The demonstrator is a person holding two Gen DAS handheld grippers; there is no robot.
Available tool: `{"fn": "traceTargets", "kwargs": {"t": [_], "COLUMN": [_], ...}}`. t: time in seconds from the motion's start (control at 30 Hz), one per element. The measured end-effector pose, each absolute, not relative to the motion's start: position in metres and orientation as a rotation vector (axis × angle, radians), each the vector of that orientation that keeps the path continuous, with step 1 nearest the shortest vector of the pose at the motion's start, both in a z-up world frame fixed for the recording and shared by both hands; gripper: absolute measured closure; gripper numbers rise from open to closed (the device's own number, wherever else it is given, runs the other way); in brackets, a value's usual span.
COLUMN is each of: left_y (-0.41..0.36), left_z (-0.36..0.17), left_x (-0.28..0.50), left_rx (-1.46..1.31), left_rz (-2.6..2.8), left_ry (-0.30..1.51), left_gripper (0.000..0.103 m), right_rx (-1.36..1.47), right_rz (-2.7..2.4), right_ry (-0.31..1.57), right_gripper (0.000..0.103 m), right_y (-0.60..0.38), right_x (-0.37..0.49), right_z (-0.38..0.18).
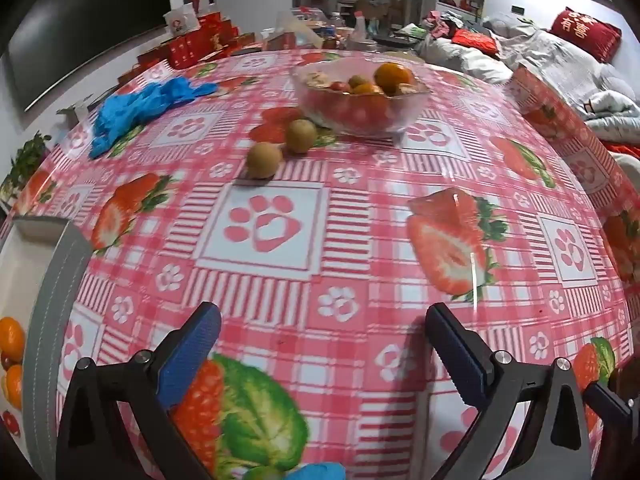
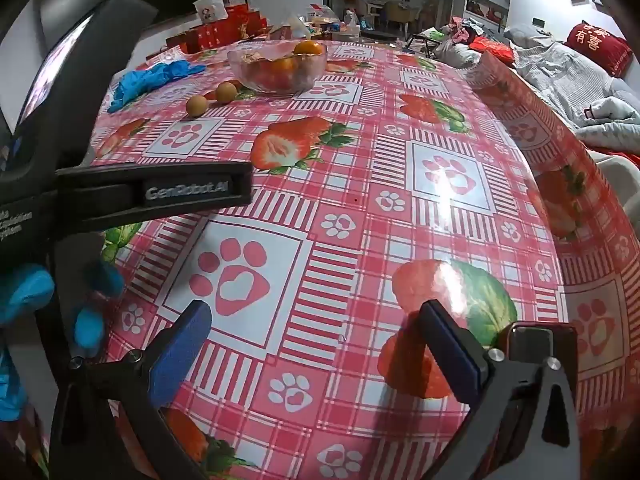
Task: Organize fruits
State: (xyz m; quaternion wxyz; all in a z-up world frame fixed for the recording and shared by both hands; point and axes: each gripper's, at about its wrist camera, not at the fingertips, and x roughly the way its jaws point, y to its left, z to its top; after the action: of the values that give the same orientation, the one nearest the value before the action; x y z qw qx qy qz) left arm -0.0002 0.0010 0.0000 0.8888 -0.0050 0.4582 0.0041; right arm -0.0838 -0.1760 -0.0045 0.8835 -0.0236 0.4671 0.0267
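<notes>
From the left wrist view, the left hand-held gripper (image 1: 322, 344) hangs over the surface (image 1: 360, 240), covered with a glossy pink-checked cloth printed with strawberries and paw marks, its blue-padded jaws spread wide with nothing between them. Far ahead of it lie two small round brownish-green fruits: the nearer fruit (image 1: 264, 160) and the farther fruit (image 1: 301, 136), just beside each other in a line running away to the right; being nearly round, neither shows a clear long axis. Just behind them stands a clear glass bowl (image 1: 360, 116) holding a large orange mandarin (image 1: 393, 77) and smaller red and orange fruits. A heap of blue plastic gloves (image 1: 140, 108) lies far left. At the near left edge sits a white tray (image 1: 24, 264) with more orange fruit (image 1: 11, 338) showing beside it.

From the right wrist view, the right hand-held gripper (image 2: 316, 346) also stands wide and empty above the cloth. The two fruits and bowl sit well apart from it, far and to the left. A blue-gloved hand (image 2: 28, 292) grips the other device at the left.
</notes>
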Motion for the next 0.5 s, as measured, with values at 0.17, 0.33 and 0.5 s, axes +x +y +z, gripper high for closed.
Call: {"fn": "traceTargets", "kwargs": {"t": [0.17, 0.33, 0.5], "left_y": [0.0086, 0.0107, 0.0108], "left_z": [-0.0002, -0.0001, -0.0001], "left_x": [-0.0035, -0.0047, -0.0049], "left_rx": [-0.018, -0.018, -0.017], "left_rz": [-0.006, -0.007, -0.006], "left_ry": [0.954, 0.954, 0.954], "left_gripper": [0.000, 0.000, 0.000], "right_rx": [-0.056, -0.054, -0.053], "right_rz": [0.051, 0.052, 0.053], "right_ry": [0.981, 0.980, 0.979], "right_gripper": [0.000, 0.000, 0.000], "right_y": [-0.1759, -0.1767, -0.1761], "right_x": [-0.0838, -0.0840, -0.0839], "right_z": [-0.0046, -0.0045, -0.0046]}}
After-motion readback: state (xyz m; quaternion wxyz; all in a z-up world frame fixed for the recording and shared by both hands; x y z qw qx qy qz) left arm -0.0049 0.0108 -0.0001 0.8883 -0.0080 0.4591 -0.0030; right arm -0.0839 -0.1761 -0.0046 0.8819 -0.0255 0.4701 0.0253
